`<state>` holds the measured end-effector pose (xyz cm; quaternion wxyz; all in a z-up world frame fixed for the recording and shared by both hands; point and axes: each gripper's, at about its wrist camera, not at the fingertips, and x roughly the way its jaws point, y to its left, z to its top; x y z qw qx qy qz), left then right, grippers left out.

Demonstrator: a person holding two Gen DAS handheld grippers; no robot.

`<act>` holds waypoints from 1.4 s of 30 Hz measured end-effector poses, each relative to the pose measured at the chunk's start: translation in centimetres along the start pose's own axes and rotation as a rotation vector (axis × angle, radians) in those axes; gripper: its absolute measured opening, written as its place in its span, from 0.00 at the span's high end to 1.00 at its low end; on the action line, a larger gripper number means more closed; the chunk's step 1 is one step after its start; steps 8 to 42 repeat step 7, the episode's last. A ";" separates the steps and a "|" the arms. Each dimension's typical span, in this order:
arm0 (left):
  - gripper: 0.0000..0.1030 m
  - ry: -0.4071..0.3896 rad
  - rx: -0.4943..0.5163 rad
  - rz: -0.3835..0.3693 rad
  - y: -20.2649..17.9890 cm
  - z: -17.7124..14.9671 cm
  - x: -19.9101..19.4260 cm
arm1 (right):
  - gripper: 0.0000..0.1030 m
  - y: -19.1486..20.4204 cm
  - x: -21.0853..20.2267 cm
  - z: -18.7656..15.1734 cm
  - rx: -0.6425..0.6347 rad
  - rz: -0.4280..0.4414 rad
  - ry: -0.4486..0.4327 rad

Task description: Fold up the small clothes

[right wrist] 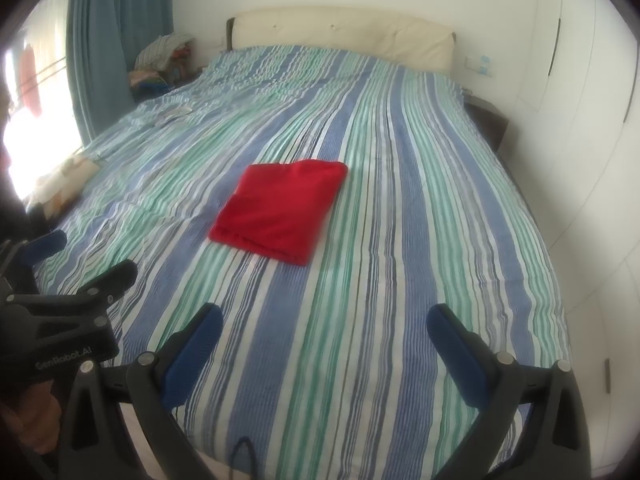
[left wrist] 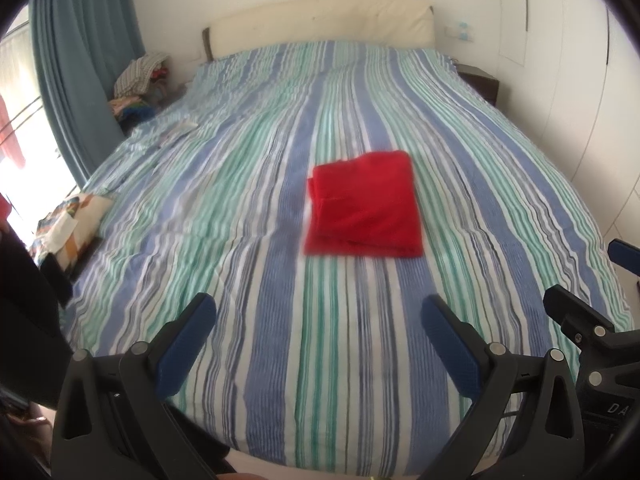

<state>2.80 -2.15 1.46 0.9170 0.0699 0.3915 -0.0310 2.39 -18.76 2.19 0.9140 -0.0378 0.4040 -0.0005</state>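
Observation:
A red garment [left wrist: 364, 205] lies folded into a flat square on the striped bedspread [left wrist: 248, 184], near the middle of the bed. It also shows in the right wrist view [right wrist: 282, 210]. My left gripper [left wrist: 318, 312] is open and empty, held above the near end of the bed, well short of the garment. My right gripper [right wrist: 324, 320] is open and empty too, at the near end, with the garment ahead and to its left. Each gripper shows at the edge of the other's view, the right gripper [left wrist: 588, 280] and the left gripper [right wrist: 92, 256].
A cream headboard [left wrist: 320, 20] stands at the far end. A pile of clothes [left wrist: 138, 80] sits at the far left by a blue curtain [left wrist: 80, 64]. A patterned pillow [left wrist: 74, 220] lies at the bed's left edge. A dark nightstand [left wrist: 480, 84] and white wardrobe doors [left wrist: 580, 80] are on the right.

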 end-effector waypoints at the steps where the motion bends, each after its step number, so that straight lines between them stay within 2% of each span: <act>1: 0.01 -0.005 0.004 -0.005 -0.1 0.0 -0.1 | 0.02 0.0 0.1 -0.1 0.000 0.000 -0.002; 7: 0.01 -0.029 0.014 -0.006 -0.2 0.0 -0.6 | 0.02 0.0 0.2 -0.3 0.007 0.000 -0.001; 42: 0.01 -0.029 0.014 -0.006 -0.2 0.0 -0.6 | 0.02 0.0 0.2 -0.3 0.007 0.000 -0.001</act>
